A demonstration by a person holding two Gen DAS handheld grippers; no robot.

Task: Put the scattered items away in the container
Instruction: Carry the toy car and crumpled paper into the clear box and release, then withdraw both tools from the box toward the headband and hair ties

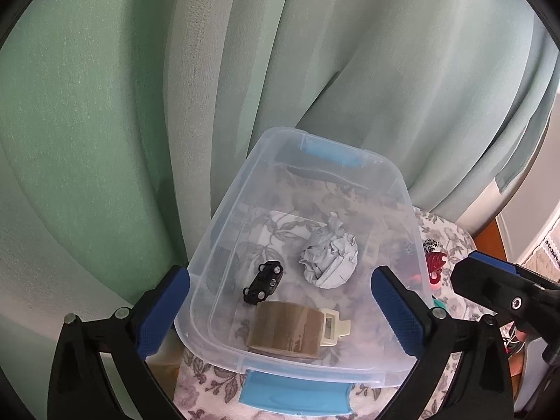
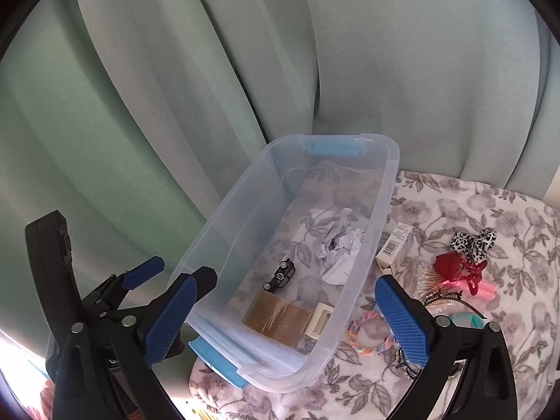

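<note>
The clear plastic box with blue latches stands on a flowered cloth, in front of a green curtain. Inside it lie a black toy car, a crumpled ball of paper and a roll of brown tape with a cream dispenser piece. On the cloth to the right of the box are a small carton with a barcode, its print too small to read, a red hair claw, a spotted scrunchie and a pastel braided band. The left gripper is spread wide, grasping nothing, its pads on either side of the box's near end. The right gripper is also spread wide and empty.
</note>
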